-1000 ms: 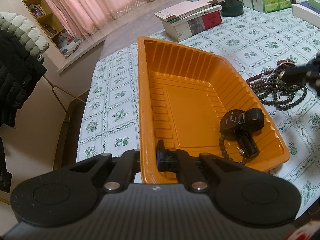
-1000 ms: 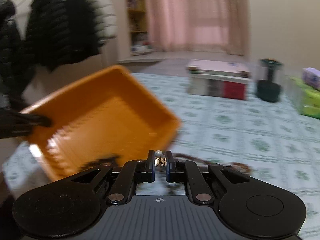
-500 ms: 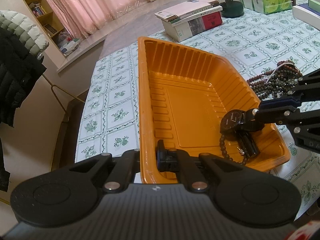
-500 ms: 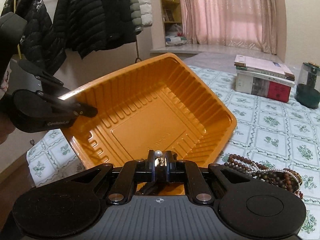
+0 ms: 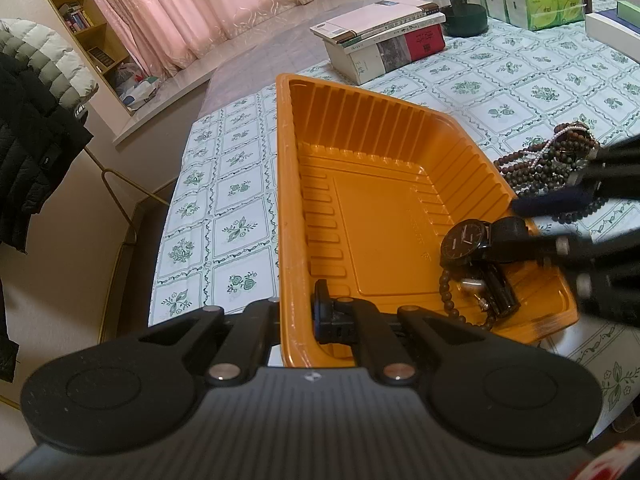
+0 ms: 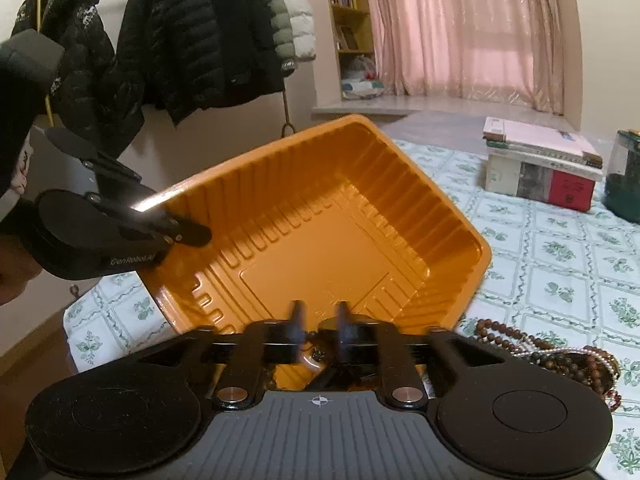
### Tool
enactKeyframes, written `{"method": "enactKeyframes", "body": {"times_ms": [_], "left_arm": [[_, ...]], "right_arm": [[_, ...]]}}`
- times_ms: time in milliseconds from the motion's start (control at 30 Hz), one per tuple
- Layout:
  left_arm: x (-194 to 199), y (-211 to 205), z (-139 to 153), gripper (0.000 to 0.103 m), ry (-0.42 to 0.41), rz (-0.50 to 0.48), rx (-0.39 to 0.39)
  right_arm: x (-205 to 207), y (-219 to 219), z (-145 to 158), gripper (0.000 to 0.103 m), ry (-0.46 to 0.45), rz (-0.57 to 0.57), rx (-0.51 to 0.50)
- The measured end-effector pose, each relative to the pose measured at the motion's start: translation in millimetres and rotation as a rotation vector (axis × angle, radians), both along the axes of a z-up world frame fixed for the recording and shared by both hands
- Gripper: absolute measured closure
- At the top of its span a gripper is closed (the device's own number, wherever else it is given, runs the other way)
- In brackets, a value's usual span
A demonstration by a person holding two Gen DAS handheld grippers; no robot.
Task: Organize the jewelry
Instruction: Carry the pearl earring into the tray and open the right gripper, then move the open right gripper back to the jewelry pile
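- The left gripper, at the bottom centre of the left wrist view, is clenched on the near rim of the ribbed orange plastic tray, steadying it on the green-patterned tablecloth.
- The right gripper, low in its own view over the tray's near corner, has its jaws opening; what lies between them is blurred.
- A black wristwatch and a small dark bead bracelet lie in the tray's lower-right corner.
- A heap of brown wooden and pearl bead strands sits on the cloth beside the tray, at the right of the frame.
- The strands look light, limp and tangle-prone; pinching a bunched section should serve best.
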State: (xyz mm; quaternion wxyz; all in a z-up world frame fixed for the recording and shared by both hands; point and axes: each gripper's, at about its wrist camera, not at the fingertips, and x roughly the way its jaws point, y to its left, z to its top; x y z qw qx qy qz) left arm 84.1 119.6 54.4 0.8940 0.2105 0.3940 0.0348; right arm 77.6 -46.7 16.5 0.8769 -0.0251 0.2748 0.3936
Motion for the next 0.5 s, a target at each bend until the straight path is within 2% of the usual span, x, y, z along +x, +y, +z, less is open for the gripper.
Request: {"method": "enactKeyframes", "body": {"times_ms": [33,67,200,500], "left_arm": [[0,0,0,0.100,-0.001,0.000,-0.001],[0,0,0,0.100,-0.001,0.000,-0.001],[0,0,0,0.100,-0.001,0.000,-0.001],[-1,-1,0,0.100,-0.005,0.003,-0.001]], "right_arm": [[-1,-3,0,0.038,-0.001,-0.003,0.012],[-2,-7,1,0.037,-0.003,-0.010,0.022],[-3,-26,-3,0.037,0.012,-0.067,0.022],[2,-100,-23,0.037,0.082,-0.293,-0.005]]}}
